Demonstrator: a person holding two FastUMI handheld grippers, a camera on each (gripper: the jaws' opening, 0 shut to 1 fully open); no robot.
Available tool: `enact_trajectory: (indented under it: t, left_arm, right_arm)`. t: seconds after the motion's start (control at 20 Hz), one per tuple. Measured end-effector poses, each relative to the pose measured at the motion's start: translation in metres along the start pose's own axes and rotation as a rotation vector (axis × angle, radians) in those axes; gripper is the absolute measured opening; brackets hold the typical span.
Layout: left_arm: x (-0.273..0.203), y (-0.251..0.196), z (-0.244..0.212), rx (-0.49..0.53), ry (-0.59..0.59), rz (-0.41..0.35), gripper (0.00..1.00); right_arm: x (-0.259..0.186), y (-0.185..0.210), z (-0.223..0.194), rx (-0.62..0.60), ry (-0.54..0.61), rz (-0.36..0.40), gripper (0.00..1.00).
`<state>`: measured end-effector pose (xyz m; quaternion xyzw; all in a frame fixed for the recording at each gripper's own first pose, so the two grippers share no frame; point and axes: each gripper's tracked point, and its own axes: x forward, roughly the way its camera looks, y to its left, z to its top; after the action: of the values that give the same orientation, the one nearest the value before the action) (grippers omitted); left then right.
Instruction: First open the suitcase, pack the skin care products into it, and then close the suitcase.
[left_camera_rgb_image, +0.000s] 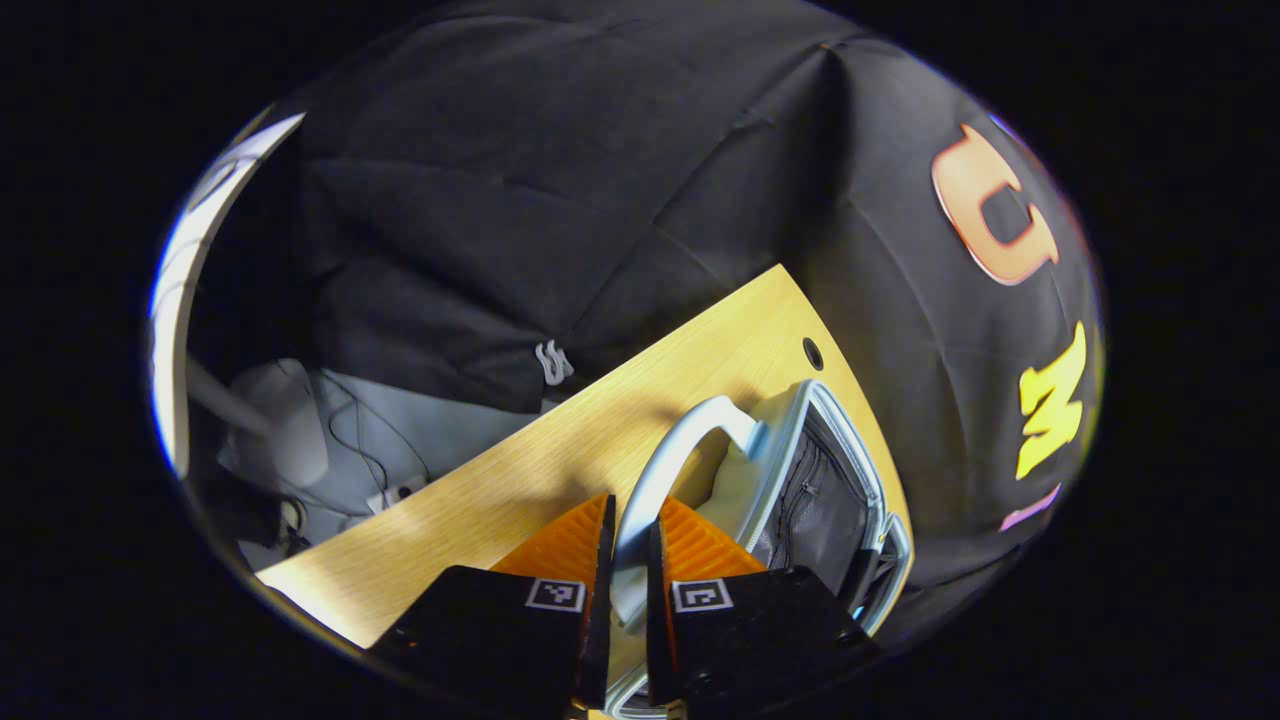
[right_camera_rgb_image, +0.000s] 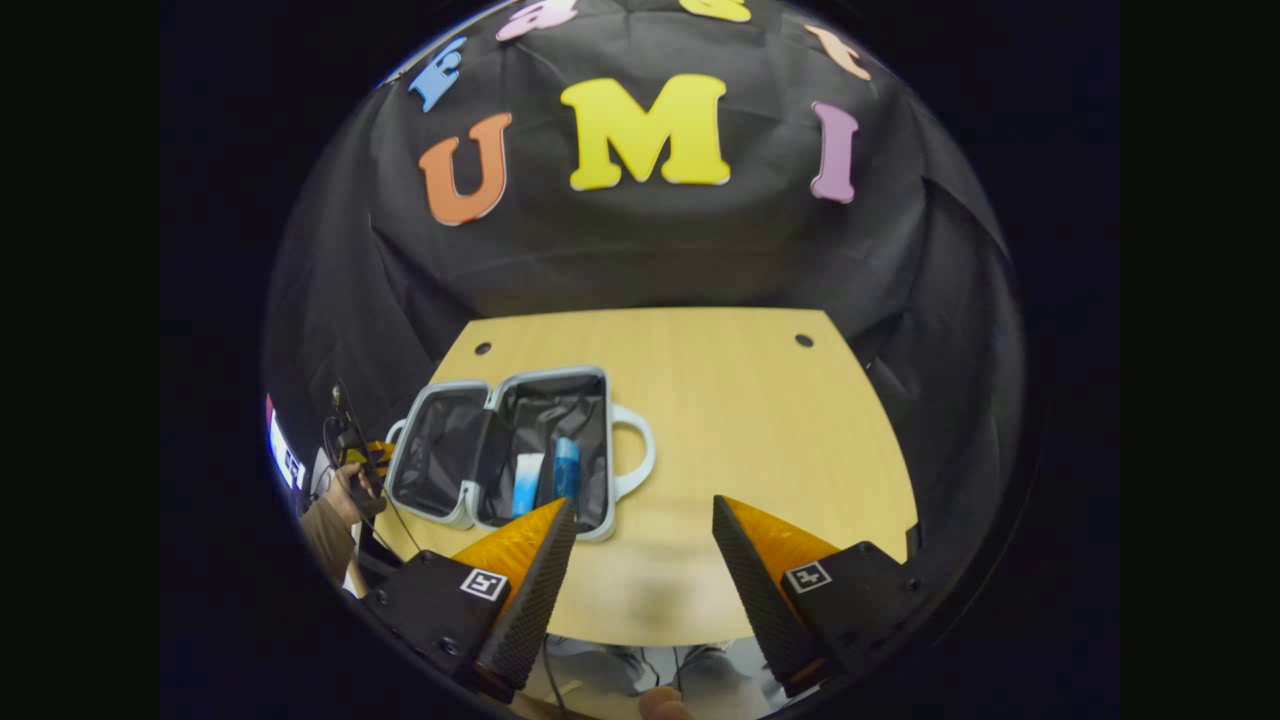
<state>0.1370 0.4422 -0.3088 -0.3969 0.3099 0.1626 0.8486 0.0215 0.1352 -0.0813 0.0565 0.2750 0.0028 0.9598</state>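
Pale grey-blue plastic runs up between the two fingers of the left gripper (left_camera_rgb_image: 630, 560) in the left gripper view: this is one carry handle (left_camera_rgb_image: 668, 455) of the suitcase (left_camera_rgb_image: 820, 480), and the jaws are clenched on it, one finger on each side of the loop. Just past the fingers the handle arches up to the rim of the case half it belongs to, whose dark fabric lining with a zip shows inside, and that half stands near the far edge of the light wooden table (left_camera_rgb_image: 520, 480). Past the near edge of the table, cables (left_camera_rgb_image: 365, 450) lie on a light floor. In the right gripper view the right gripper (right_camera_rgb_image: 640, 530) hangs above the near edge of the table (right_camera_rgb_image: 760, 420) with its jaws released, wide apart and grasping nothing. Beyond its left finger the suitcase (right_camera_rgb_image: 440, 460) lies opened flat near the left edge of the table, both halves side by side with their dark linings up. In the right-hand half a white and blue tube (right_camera_rgb_image: 526, 483) and a blue bottle (right_camera_rgb_image: 567, 468) lie side by side, and that half's other handle (right_camera_rgb_image: 640, 455) juts out toward the middle of the table. At the left edge a hand (right_camera_rgb_image: 345, 490) holds the other gripper at the case's far handle. Two small round holes (right_camera_rgb_image: 804, 340) sit near the far corners of the table.
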Motion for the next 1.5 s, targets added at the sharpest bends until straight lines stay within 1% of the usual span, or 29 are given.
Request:
enact_trajectory:
  t: [0.05,0.1,0.2,0.3,0.4,0.5,0.6,0.7,0.75,0.8,0.85,0.9,0.95,1.0,1.05,1.1,1.15,1.2,1.25,1.35,1.4,1.5]
  left_arm:
    - [-0.005,-0.001,0.006,0.046,-0.014,0.023,0.25]
    - [-0.012,-0.005,0.012,0.079,-0.032,0.039,0.14]
    - [-0.030,-0.019,0.025,0.126,-0.083,0.068,0.13]
    - [-0.055,-0.038,0.036,0.181,-0.143,0.084,0.11]
    - [-0.079,-0.066,0.044,0.266,-0.207,0.111,0.09]
    - [-0.103,-0.096,0.049,0.371,-0.263,0.144,0.08]
    - [-0.128,-0.137,0.046,0.450,-0.317,0.150,0.06]
    - [-0.155,-0.178,0.040,0.524,-0.377,0.148,0.06]
    - [-0.166,-0.203,0.032,0.557,-0.402,0.149,0.06]
    - [-0.175,-0.224,0.020,0.587,-0.420,0.155,0.05]
    - [-0.185,-0.245,0.008,0.617,-0.437,0.159,0.05]
    - [-0.193,-0.266,-0.007,0.648,-0.454,0.156,0.05]
    - [-0.197,-0.284,-0.021,0.683,-0.471,0.154,0.05]
    - [-0.199,-0.305,-0.040,0.726,-0.488,0.147,0.05]
    - [-0.197,-0.321,-0.057,0.758,-0.499,0.137,0.05]
    - [-0.194,-0.339,-0.077,0.788,-0.509,0.127,0.05]
    - [-0.189,-0.357,-0.098,0.815,-0.513,0.102,0.05]
    - [-0.182,-0.371,-0.119,0.844,-0.509,0.083,0.04]
    - [-0.175,-0.381,-0.139,0.870,-0.500,0.066,0.04]
    - [-0.157,-0.397,-0.174,0.913,-0.477,0.058,0.03]
    - [-0.147,-0.404,-0.190,0.923,-0.462,0.054,0.03]
    - [-0.120,-0.411,-0.224,0.944,-0.433,0.021,0.04]
  right_arm:
    - [-0.005,-0.009,0.006,0.005,-0.039,-0.011,0.82]
    - [-0.009,-0.019,0.011,0.008,-0.074,-0.021,0.82]
    - [-0.013,-0.038,0.018,-0.003,-0.137,-0.043,0.82]
    - [-0.018,-0.053,0.021,-0.022,-0.176,-0.042,0.82]
    - [-0.019,-0.062,0.018,-0.028,-0.190,-0.019,0.82]
    - [-0.020,-0.074,0.012,-0.010,-0.177,0.005,0.82]
    - [-0.014,-0.090,0.017,-0.012,-0.168,0.015,0.82]
    - [-0.015,-0.103,0.023,-0.036,-0.186,0.031,0.82]
    - [-0.014,-0.110,0.023,-0.047,-0.193,0.039,0.78]
    - [-0.015,-0.113,0.023,-0.052,-0.194,0.062,0.82]
    - [-0.016,-0.115,0.024,-0.051,-0.198,0.084,0.82]
    - [-0.017,-0.120,0.026,-0.053,-0.203,0.105,0.79]
    - [-0.017,-0.124,0.029,-0.056,-0.217,0.122,0.82]
    - [-0.017,-0.131,0.032,-0.068,-0.225,0.129,0.82]
    - [-0.016,-0.139,0.032,-0.082,-0.234,0.131,0.78]
    - [-0.015,-0.145,0.033,-0.101,-0.237,0.135,0.78]
    - [-0.014,-0.154,0.032,-0.117,-0.238,0.131,0.78]
    - [-0.013,-0.161,0.032,-0.124,-0.240,0.134,0.82]
    - [-0.013,-0.168,0.032,-0.125,-0.242,0.136,0.82]
    - [-0.012,-0.183,0.030,-0.129,-0.258,0.127,0.82]
    - [-0.011,-0.190,0.030,-0.134,-0.264,0.119,0.82]
    - [-0.007,-0.199,0.024,-0.137,-0.261,0.116,0.82]
